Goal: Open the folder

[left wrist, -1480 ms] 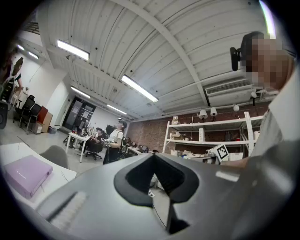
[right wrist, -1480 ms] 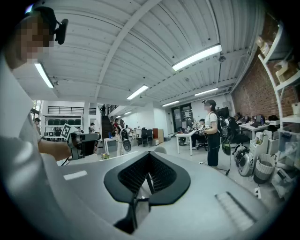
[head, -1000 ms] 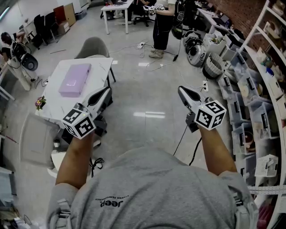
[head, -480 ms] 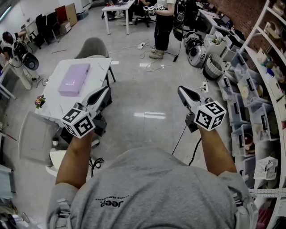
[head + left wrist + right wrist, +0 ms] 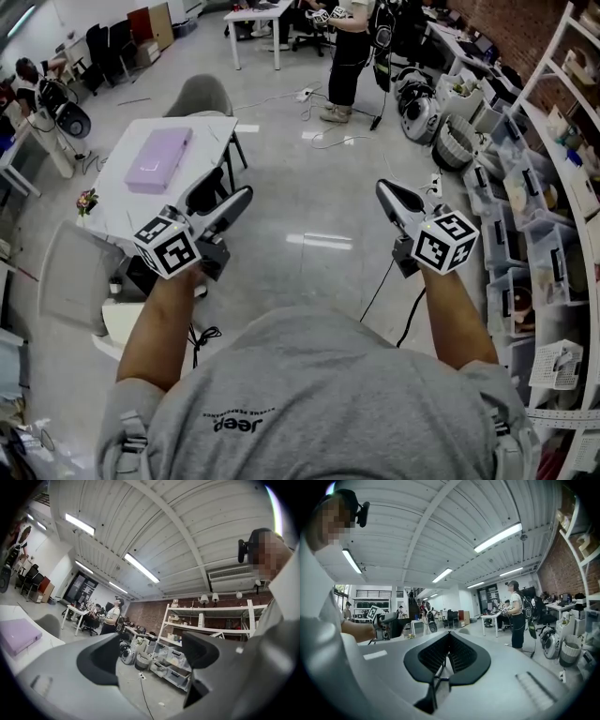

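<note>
Glossy workshop floor (image 5: 309,216) spreads beneath both grippers. On the white tabletop (image 5: 202,141) lies the closed purple folder (image 5: 157,159), apart from the left gripper (image 5: 223,197), whose empty jaws are opening. The right gripper (image 5: 386,190) has its jaws clenched together on nothing.
</note>
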Action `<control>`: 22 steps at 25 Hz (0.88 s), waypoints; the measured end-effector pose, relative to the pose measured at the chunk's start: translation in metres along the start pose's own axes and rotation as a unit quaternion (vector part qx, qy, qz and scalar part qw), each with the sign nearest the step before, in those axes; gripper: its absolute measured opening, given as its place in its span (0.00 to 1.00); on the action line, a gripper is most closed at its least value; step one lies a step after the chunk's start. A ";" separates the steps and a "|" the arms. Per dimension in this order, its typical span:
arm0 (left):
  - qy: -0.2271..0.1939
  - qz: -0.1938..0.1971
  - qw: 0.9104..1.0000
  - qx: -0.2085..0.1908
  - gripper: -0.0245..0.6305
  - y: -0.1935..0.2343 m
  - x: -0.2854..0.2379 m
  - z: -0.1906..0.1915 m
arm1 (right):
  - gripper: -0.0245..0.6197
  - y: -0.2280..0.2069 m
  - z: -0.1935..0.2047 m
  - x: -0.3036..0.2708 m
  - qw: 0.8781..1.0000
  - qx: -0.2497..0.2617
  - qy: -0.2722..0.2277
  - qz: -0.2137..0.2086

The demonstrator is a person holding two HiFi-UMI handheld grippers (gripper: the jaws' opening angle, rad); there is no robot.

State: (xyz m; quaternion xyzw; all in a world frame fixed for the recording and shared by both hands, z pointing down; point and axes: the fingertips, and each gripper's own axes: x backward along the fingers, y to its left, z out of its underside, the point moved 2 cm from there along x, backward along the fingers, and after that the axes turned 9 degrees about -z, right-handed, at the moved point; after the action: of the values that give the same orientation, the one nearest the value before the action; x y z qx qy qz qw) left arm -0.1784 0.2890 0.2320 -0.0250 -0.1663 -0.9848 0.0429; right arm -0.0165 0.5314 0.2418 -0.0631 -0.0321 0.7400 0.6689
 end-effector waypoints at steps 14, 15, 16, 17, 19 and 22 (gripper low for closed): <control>0.011 -0.034 0.999 -0.002 0.71 0.028 -0.008 0.002 | 0.04 -0.024 0.002 -0.050 0.999 0.004 0.005 -0.032; 0.011 -0.033 0.999 -0.001 0.71 0.036 -0.011 0.002 | 0.04 -0.027 0.002 -0.057 1.000 0.003 0.006 -0.030; 0.012 -0.031 0.999 0.000 0.71 0.044 -0.017 0.002 | 0.04 -0.032 0.003 -0.065 1.000 0.003 0.007 -0.027; 0.013 -0.027 1.000 0.001 0.71 0.054 -0.023 0.001 | 0.04 -0.036 0.004 -0.073 1.000 0.003 0.009 -0.024; 0.013 -0.015 1.000 0.003 0.71 0.078 -0.040 0.000 | 0.04 -0.048 0.005 -0.094 1.000 0.005 0.013 -0.014; 0.009 0.009 1.000 0.002 0.71 0.123 -0.073 -0.008 | 0.04 -0.069 0.002 -0.134 1.000 0.010 0.014 0.005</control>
State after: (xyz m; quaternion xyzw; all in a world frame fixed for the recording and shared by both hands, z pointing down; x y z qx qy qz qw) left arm -0.0946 0.1761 0.2604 -0.0173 -0.1672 -0.9843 0.0537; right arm 0.0646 0.4058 0.2600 -0.0666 -0.0150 0.7425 0.6663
